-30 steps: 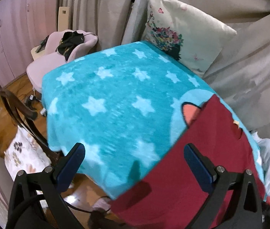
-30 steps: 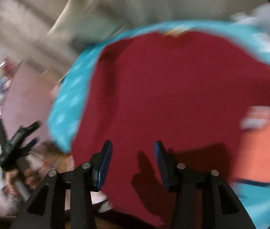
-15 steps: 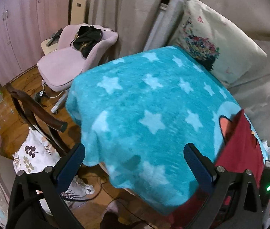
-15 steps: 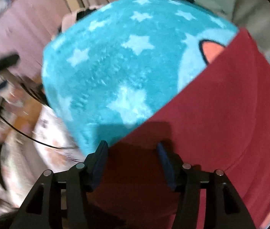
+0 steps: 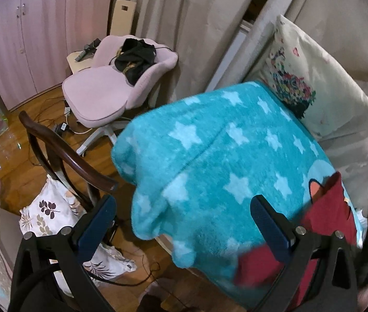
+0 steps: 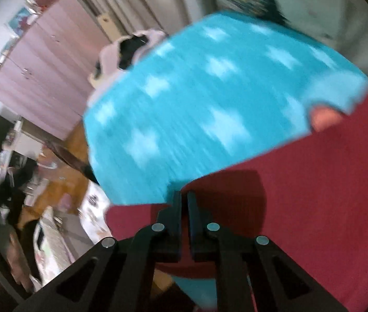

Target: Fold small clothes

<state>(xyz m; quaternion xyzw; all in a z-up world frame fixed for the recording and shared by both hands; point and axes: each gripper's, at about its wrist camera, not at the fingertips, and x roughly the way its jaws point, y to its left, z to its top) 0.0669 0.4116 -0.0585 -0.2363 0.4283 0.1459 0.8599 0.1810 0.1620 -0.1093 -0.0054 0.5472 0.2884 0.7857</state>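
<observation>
garment (image 5: 332,215) on blanket (image 5: 223,161), pillow (image 5: 314,83) behind, chair (image 5: 105,91) left

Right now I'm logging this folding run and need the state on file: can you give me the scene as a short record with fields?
surface: blue star blanket draped over a raised surface
garment: dark red garment lying on the blanket
left gripper: open, above the blanket's near edge, nothing between its fingers
right gripper: shut at the garment's near edge; whether cloth is pinched cannot be told
behind the blanket: floral pillow
beside it: pink chair with dark clothing on it
image quality: right wrist view is motion-blurred
</observation>
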